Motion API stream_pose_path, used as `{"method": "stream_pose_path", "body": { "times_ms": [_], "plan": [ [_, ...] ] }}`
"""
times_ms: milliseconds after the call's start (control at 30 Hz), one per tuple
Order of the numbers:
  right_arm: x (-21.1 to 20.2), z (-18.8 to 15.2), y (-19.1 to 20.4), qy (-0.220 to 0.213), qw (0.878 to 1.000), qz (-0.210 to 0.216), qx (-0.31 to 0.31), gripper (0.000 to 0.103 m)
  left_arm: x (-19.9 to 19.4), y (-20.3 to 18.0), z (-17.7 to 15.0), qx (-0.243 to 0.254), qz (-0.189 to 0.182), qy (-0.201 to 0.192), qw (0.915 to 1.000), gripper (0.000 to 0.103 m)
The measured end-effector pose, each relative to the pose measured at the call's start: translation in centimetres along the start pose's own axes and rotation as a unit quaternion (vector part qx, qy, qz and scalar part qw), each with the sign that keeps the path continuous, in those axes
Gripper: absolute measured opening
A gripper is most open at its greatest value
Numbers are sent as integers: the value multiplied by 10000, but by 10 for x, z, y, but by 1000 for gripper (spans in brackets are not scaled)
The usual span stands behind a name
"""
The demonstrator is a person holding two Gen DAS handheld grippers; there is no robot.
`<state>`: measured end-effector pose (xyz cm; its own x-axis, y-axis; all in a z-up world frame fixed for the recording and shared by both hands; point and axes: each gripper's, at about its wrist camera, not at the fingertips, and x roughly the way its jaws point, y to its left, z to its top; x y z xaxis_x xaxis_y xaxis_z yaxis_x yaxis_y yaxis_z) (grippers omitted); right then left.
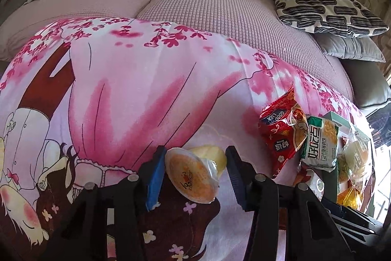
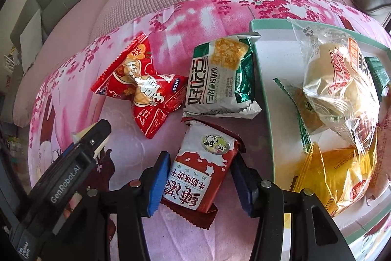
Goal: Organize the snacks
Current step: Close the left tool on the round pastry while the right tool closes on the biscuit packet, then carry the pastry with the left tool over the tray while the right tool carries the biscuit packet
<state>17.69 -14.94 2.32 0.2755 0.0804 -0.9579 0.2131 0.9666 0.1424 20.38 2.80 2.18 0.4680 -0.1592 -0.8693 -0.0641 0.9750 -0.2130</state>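
left gripper (image 1: 194, 173) fingers clamped on jelly cup (image 1: 193, 176), lid tilted toward camera | right gripper (image 2: 200, 181) fingers half-open astride biscuit packet (image 2: 200, 177), lengthwise between them

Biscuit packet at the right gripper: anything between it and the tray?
Nothing visible: only bare cloth lies between the biscuit packet and the tray rim. Inside, a yellow packet and bread bag fill the near side; the far corner is bare.

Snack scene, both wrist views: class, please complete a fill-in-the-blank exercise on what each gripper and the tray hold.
1. The left gripper is shut on a ____ cup.
2. The dark red packet lies between the ____ gripper's fingers.
3. The clear bag lies in the ____-rimmed tray.

Missing words: jelly; right; green
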Motion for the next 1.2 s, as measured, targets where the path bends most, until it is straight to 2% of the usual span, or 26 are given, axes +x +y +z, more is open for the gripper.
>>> {"method": "stream_pose_path", "body": {
  "times_ms": [133,333,500,867,1200],
  "plan": [
    [-3,-10,10,-290,9988,-226,-329,55,-2,4,-2,-43,-1,39,10000,51],
    [-10,-31,9,-704,9950,-219,-670,50,-8,9,-7,-99,36,129,9999,51],
    [-18,-46,2,-893,9921,-115,-877,42,-14,14,-14,-154,113,209,9996,51],
    [-42,-68,-13,-1128,9896,339,-829,42,-26,19,-31,-338,129,336,9988,51],
    [-75,-81,-27,-1557,9829,631,-757,42,-50,1,-48,-282,103,209,9993,51]
  ]
}}
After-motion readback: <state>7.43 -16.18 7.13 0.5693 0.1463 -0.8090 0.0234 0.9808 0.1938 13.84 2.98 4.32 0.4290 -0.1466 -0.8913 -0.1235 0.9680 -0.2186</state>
